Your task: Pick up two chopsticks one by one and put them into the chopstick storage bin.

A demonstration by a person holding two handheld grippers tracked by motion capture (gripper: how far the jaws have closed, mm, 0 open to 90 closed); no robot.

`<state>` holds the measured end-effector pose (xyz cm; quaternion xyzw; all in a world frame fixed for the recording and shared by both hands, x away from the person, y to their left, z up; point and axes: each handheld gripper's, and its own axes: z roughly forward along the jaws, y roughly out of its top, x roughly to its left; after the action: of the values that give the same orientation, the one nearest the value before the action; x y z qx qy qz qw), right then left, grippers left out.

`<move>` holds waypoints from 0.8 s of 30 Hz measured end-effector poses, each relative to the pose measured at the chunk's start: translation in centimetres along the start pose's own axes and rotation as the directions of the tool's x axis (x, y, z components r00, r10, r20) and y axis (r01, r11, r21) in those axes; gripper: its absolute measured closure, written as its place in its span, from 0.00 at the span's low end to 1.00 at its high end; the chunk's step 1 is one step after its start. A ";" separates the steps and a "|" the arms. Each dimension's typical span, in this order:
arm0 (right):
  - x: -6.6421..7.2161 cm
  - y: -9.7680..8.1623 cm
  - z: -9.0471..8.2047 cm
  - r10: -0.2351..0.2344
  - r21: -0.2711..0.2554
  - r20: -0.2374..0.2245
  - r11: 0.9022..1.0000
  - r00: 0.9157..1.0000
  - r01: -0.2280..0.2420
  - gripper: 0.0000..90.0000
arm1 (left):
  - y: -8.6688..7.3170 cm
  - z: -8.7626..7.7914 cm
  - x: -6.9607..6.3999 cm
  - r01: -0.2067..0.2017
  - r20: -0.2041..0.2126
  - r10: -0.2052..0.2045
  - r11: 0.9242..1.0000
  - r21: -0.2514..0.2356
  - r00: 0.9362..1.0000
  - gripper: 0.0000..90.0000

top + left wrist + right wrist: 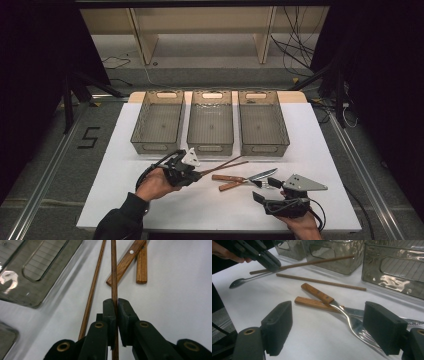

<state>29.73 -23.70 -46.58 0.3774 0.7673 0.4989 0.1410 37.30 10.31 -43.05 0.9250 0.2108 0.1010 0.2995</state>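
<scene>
Two wooden chopsticks lie ahead of the bins. My left gripper (196, 172) (116, 301) is shut on one chopstick (114, 270), whose far end is lifted off the table (312, 263). The other chopstick (92, 290) (319, 282) lies flat on the white table. A fork (318, 294) and a knife (310, 302), both wooden-handled, lie crossed at centre right (240, 180). My right gripper (266, 190) (330, 327) stands open just in front of them, with nothing between its pads (278, 327). A metal spoon (239, 282) lies beside the left gripper (269, 261).
Three see-through grey bins (159, 121) (211, 122) (262, 121) stand side by side at the back of the white table (150, 200). They look empty. A wooden shelf frame (200, 30) and cables are on the floor beyond.
</scene>
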 end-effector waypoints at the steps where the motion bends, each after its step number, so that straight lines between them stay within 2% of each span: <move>1: 0.0 0.0 0.0 0.002 0.000 0.000 1.000 1.000 -0.002 0.27 | 0.0 0.0 0.0 0.000 0.000 0.000 1.000 0.000 1.000 0.94; 4: 0.0 0.0 0.1 0.009 0.002 -0.003 1.000 1.000 -0.009 0.27 | -0.3 -1.0 0.1 0.032 -0.011 -0.032 0.999 -0.028 0.999 0.94; 7: 0.0 0.0 0.1 0.011 0.003 -0.004 1.000 1.000 -0.011 0.27 | -0.5 -1.3 0.2 0.044 -0.023 -0.045 0.998 -0.036 0.999 0.94; 9: 0.1 -0.1 0.0 0.011 0.003 -0.005 1.000 1.000 -0.011 0.27 | -0.8 -1.7 0.6 0.076 -0.035 -0.078 0.996 -0.054 0.996 0.94; 13: 0.1 -0.1 -0.1 0.015 -0.004 -0.003 1.000 1.000 -0.015 0.27 | -1.0 -2.3 1.0 0.100 -0.050 -0.104 0.992 -0.073 0.993 0.94; 15: 0.1 -0.2 -0.3 0.023 -0.005 0.001 1.000 1.000 -0.023 0.27 | -1.1 -3.1 1.5 0.127 -0.070 -0.134 0.987 -0.101 0.988 0.94; 17: 0.1 -0.2 -0.4 0.029 -0.009 0.000 1.000 1.000 -0.029 0.27 | -1.1 -3.4 1.7 0.131 -0.077 -0.140 0.986 -0.106 0.987 0.94; 18: 0.1 -0.3 -0.4 0.033 -0.011 -0.001 0.999 0.999 -0.033 0.27 | -1.3 -3.8 2.0 0.153 -0.089 -0.165 0.980 -0.127 0.982 0.94; 21: 0.2 -0.3 -0.6 0.032 -0.016 0.002 0.999 0.999 -0.032 0.27 | -1.7 -4.2 2.4 0.166 -0.102 -0.181 0.977 -0.137 0.978 0.94; 24: 0.3 -0.3 -0.7 0.033 -0.018 0.002 0.999 0.999 -0.033 0.27 | -2.3 -4.7 3.1 0.203 -0.120 -0.223 0.966 -0.163 0.967 0.94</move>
<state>29.02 -23.99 -46.46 0.3896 0.7563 0.5075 0.1368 37.83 15.79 -40.49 0.8627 0.3210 0.1470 0.3620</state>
